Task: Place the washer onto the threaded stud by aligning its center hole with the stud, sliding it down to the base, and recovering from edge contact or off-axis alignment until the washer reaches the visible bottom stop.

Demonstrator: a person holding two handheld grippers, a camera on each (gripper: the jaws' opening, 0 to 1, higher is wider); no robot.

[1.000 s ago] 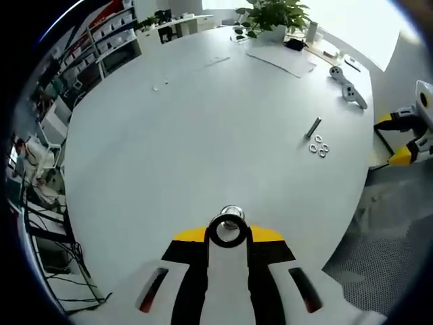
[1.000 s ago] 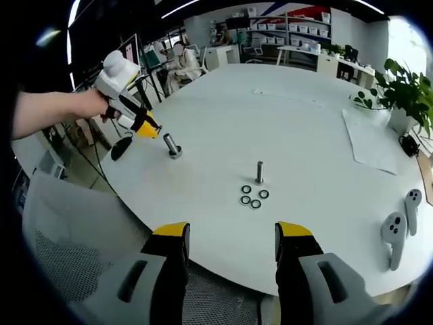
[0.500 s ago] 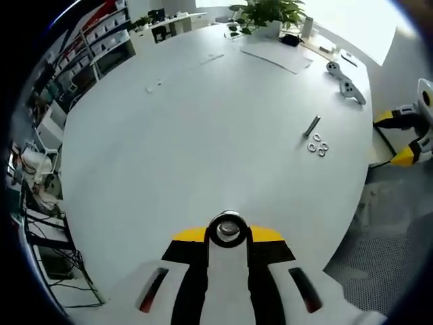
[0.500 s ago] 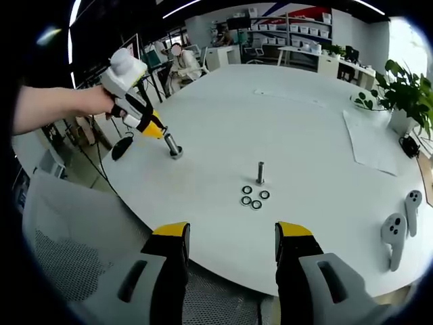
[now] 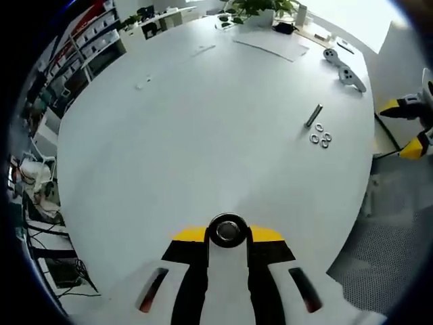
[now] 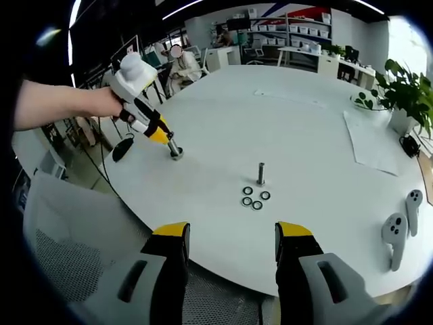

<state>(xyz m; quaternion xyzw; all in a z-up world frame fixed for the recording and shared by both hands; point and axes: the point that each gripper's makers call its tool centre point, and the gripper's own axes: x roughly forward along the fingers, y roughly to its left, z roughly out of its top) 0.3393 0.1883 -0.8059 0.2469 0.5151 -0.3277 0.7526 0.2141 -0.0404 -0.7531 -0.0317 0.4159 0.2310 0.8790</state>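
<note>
While the left gripper's [image 5: 227, 238] fingers [image 5: 267, 235] are drawn together with a dark ring, likely the washer [image 5: 227, 230], right at their tips, I cannot tell whether they pinch it or merely press on it. Its silvery centre suggests it sits end-on over the stud [image 6: 174, 147], which stands near the tabletop [image 6: 304, 135] edge with those tips at its top in the right gripper view.

Doing this well means keeping the washer flat to the stud's axis. If an edge catches on the threads, lift a little, level it, recentre, then slide down until it meets the base.

The right gripper [image 6: 230, 244] hangs open and empty off the near edge. A second stud [image 6: 260, 172] and four loose washers [image 6: 247, 191] wait mid-tabletop, well apart.
</note>
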